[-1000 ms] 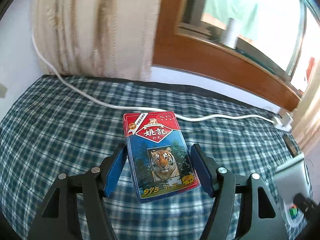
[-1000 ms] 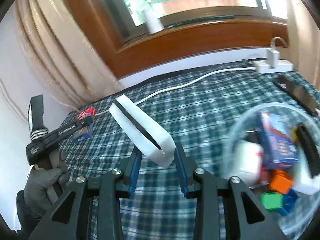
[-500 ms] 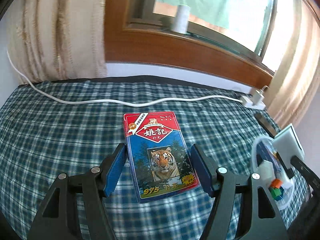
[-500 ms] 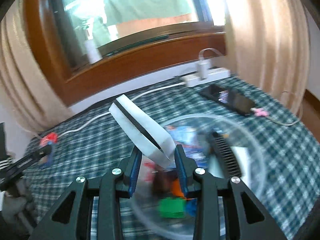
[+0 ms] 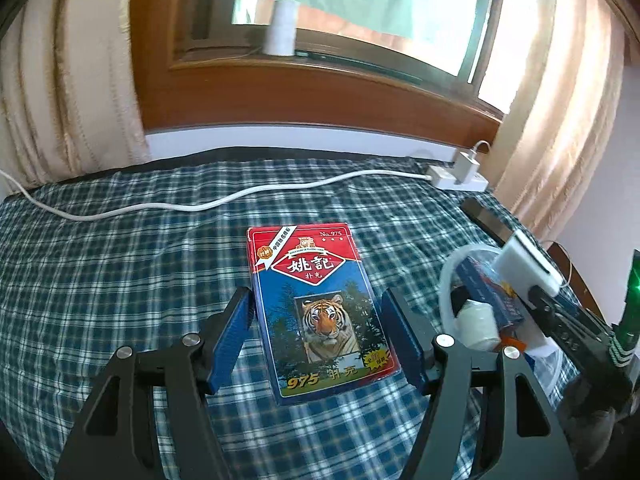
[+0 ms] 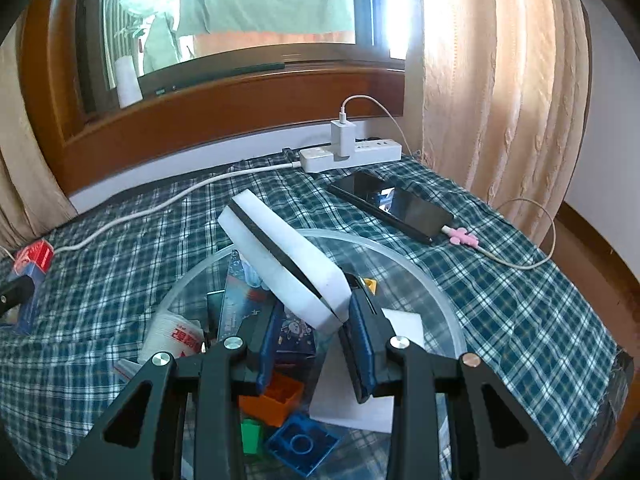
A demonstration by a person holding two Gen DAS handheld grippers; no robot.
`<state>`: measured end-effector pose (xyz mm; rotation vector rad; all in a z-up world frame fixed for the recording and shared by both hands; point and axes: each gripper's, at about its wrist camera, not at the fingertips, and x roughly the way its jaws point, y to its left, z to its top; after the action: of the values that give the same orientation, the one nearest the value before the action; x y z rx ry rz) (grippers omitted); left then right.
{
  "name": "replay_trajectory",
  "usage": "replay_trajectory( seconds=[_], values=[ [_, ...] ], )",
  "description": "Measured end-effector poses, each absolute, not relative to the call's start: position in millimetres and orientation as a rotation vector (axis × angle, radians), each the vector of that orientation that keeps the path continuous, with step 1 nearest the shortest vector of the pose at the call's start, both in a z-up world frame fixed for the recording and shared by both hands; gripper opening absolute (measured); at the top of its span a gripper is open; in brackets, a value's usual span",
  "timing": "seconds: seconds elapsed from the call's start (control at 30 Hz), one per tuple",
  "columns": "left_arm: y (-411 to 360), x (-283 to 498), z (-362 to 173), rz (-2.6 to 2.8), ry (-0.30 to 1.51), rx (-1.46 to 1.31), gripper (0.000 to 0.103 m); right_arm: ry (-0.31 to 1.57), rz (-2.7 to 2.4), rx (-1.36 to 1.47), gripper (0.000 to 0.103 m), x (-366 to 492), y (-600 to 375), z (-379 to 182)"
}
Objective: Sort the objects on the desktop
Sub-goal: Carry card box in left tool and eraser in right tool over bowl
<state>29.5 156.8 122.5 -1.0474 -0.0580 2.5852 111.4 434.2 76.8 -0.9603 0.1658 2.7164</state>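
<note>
My left gripper (image 5: 318, 306) is shut on a red and blue playing-card box (image 5: 316, 280) with a tiger picture, held above the checked cloth. The same box (image 6: 34, 256) shows at the far left of the right wrist view. My right gripper (image 6: 316, 312) is shut on a white block with a black stripe (image 6: 280, 256), which hangs tilted over a clear plastic bowl (image 6: 432, 280). In the bowl lie a blue card box, a white roll, orange, green and blue bricks and a white sheet. In the left wrist view the bowl (image 5: 446, 280) and the white block (image 5: 524, 260) are at the right.
A black phone (image 6: 396, 204) lies behind the bowl, plugged into a cable with a pink clip (image 6: 462, 236). A white power strip (image 6: 352, 152) with a charger sits by the wall; its cable (image 5: 200, 204) crosses the cloth. Curtains hang at both sides.
The right gripper carried the white block from beside the bowl to above it. The left gripper swung right with the card box, and the bowl came into its view.
</note>
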Motion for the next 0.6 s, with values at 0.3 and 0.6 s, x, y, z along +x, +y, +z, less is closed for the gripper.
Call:
replay_trajectory(
  seconds=[0.3, 0.6],
  values=[
    [183, 42, 130, 2.531, -0.021, -1.035, 0.069, 0.135, 2.755, -1.020, 0.057, 106, 432, 72],
    [202, 52, 134, 2.480, -0.001, -1.032, 0.070, 0.272, 2.892, -0.991, 0.072, 130, 438, 86]
  ],
)
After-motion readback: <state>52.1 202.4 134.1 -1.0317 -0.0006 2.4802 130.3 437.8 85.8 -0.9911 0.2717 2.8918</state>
